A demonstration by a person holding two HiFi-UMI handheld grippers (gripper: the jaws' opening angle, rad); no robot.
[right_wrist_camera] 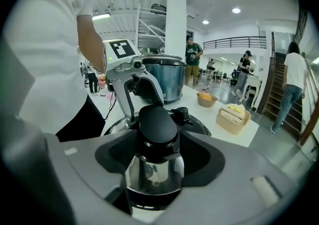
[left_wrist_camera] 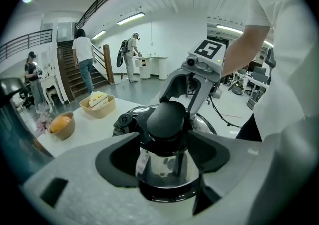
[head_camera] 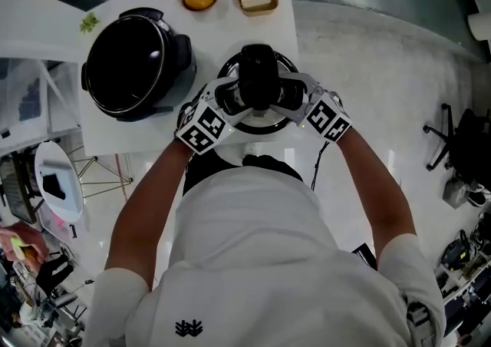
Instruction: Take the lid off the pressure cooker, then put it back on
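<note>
The domed steel pressure-cooker lid (head_camera: 257,69) sits off the cooker on the white counter (head_camera: 230,15), close to the counter's six o'clock edge. The open black cooker pot (head_camera: 130,61) stands just beside it at ten o'clock. The left hand-held gripper (left_wrist_camera: 167,142) is at eight o'clock of the lid and the right hand-held gripper (right_wrist_camera: 155,144) at four. Each has its jaws spread wide around the lid's black moulded handle (left_wrist_camera: 167,117), which stands between them unpinched. Whether a right pad brushes the handle is hard to say through the wide lens. The lid looks heavy and rigid, and its polished dome looks slick. That makes the handle the only sound hold: clamp it from both sides, low on the neck, and carry it level.
</note>
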